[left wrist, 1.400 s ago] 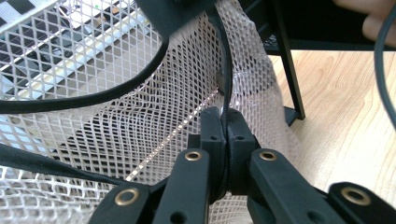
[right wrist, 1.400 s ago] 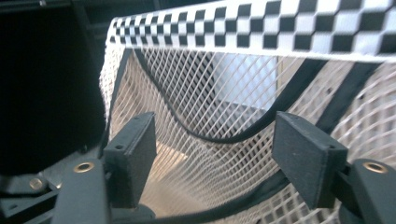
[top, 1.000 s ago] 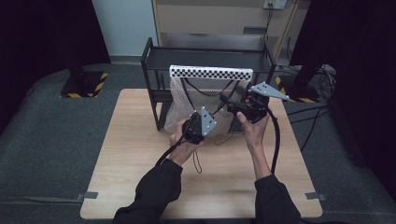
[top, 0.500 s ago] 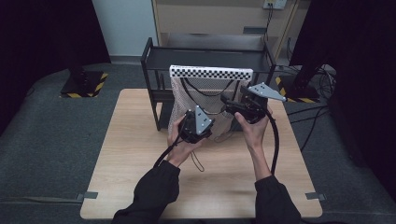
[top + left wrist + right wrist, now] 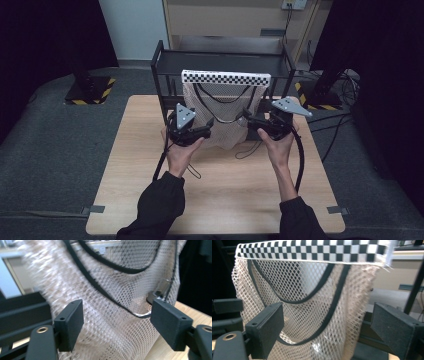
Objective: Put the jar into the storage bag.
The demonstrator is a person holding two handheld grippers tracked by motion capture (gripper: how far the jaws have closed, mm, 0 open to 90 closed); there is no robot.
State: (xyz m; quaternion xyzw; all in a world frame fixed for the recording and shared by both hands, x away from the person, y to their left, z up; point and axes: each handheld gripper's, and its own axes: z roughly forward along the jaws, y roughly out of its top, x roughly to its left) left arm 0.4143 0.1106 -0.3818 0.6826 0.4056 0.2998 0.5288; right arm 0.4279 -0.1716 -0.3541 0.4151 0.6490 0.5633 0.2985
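A white mesh bag with a black-and-white checkered top band and black straps hangs from a black rack at the table's far edge. My left gripper sits at the bag's lower left. Its jaws have just been opening. In the left gripper view they stand wide apart, the mesh behind them and untouched. My right gripper is at the bag's lower right. Its jaws have also been opening, and the pads are clear of the netting.
The wooden table has bare room in front of the rack, where a black cable trails from the left gripper. Dark stands with striped bases sit on the grey floor to either side. A pale cabinet stands behind the rack.
Both grippers were close together at the bag's lower middle. The left one has drawn away to the left, both sets of jaws have spread, and the mesh hangs free.
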